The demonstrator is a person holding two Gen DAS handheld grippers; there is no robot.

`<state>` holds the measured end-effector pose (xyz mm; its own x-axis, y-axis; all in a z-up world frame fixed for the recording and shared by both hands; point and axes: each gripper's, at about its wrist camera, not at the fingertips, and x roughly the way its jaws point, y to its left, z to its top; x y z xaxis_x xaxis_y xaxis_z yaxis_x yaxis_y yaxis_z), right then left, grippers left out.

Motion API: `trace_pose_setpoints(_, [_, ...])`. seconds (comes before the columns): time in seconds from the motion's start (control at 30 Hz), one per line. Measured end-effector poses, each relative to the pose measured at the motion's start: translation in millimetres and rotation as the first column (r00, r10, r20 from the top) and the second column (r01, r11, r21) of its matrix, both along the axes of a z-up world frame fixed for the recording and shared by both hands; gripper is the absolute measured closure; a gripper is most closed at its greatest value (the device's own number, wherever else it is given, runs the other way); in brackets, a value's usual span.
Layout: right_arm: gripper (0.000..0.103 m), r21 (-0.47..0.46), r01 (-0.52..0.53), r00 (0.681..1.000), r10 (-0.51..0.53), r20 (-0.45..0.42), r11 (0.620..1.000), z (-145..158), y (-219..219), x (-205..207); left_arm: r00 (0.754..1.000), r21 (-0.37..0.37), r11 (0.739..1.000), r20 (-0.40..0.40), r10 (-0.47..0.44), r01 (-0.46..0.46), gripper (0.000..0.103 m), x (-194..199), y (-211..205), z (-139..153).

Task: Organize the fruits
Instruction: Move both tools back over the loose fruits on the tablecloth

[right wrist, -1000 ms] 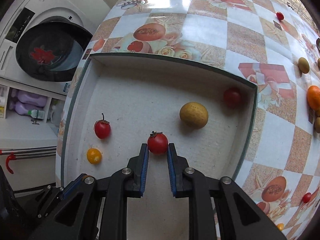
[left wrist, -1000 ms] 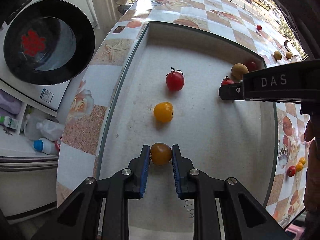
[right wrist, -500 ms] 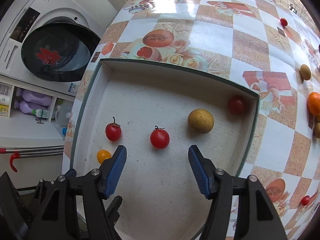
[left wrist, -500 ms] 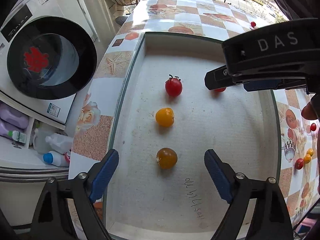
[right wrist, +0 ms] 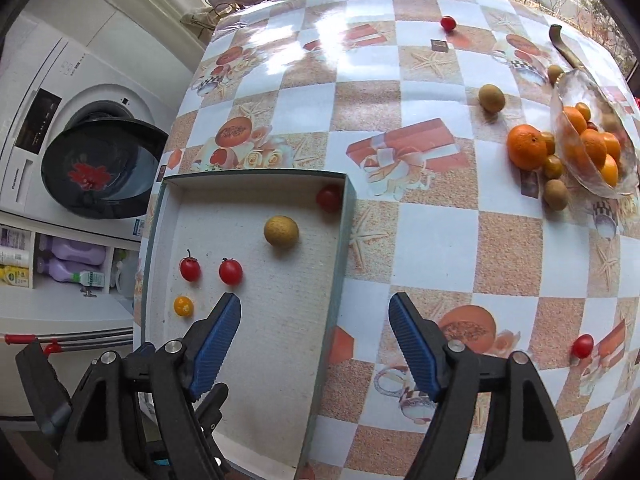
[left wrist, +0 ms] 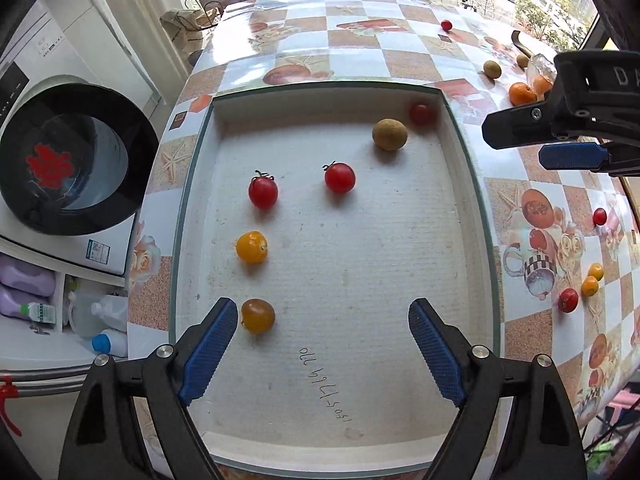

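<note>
A shallow white tray (left wrist: 476,216) (right wrist: 340,240) lies on the checkered table. In it rest an amber tomato (left wrist: 258,315), a yellow tomato (left wrist: 251,246) (right wrist: 183,306), two stemmed red tomatoes (left wrist: 263,192) (left wrist: 339,177) (right wrist: 230,271), a tan round fruit (left wrist: 389,134) (right wrist: 281,231) and a dark red tomato (left wrist: 421,114) (right wrist: 329,198) in the far corner. My left gripper (left wrist: 322,344) is open and empty above the tray's near end, the amber tomato beside its left finger. My right gripper (right wrist: 314,340) is open and empty over the tray's right rim; it also shows in the left wrist view (left wrist: 560,148).
Loose fruit lies on the table: red tomatoes (right wrist: 582,346) (right wrist: 448,23), small orange tomatoes (left wrist: 592,280), a kiwi (right wrist: 491,97), an orange (right wrist: 526,147). A glass bowl (right wrist: 624,184) of oranges stands far right. A washing machine (right wrist: 100,168) stands left of the table.
Both grippers opened, letting go of the amber tomato and a red tomato in the tray, then drew back and up. The right gripper swung right, over the tray's rim.
</note>
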<state>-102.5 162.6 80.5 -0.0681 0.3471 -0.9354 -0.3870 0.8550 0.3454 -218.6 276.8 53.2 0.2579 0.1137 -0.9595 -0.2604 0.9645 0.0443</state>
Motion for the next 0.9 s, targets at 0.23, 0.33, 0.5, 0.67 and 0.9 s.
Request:
trace_pose_setpoints(0.23, [0.023,-0.115,0.158,0.987,-0.161,-0.011,0.981,-12.0,-111.4,-1.4,0.991,-0.029,0.991,0.041,-0.126,0.127,0.014,14.6,-57.9,21.0])
trace_pose_setpoints(0.33, [0.023,-0.164,0.219,0.974,-0.226,-0.021,0.962,-20.7,-152.6,-5.1,0.983,-0.061,0.981,0.043,-0.18,0.182,0.014,20.4,-87.2,23.5])
trace_pose_setpoints(0.5, [0.023,-0.2,0.267,0.96,-0.278,-0.026,0.943,-31.6,-192.5,-6.0,0.967,-0.098,0.962,0.014,-0.256,0.256,0.014,27.6,-130.3,9.7])
trace_pose_setpoints(0.67, [0.023,-0.199,0.254,0.964,-0.265,-0.029,0.946,-40.4,-204.3,-2.4,0.96,-0.109,0.955,-0.03,-0.28,0.275,0.014,33.8,-158.2,-13.4])
trace_pose_setpoints(0.9, [0.023,-0.203,0.216,0.975,-0.222,-0.005,0.955,-49.8,-198.3,7.9,0.96,-0.107,0.958,-0.064,-0.273,0.266,0.015,40.2,-176.0,-34.6])
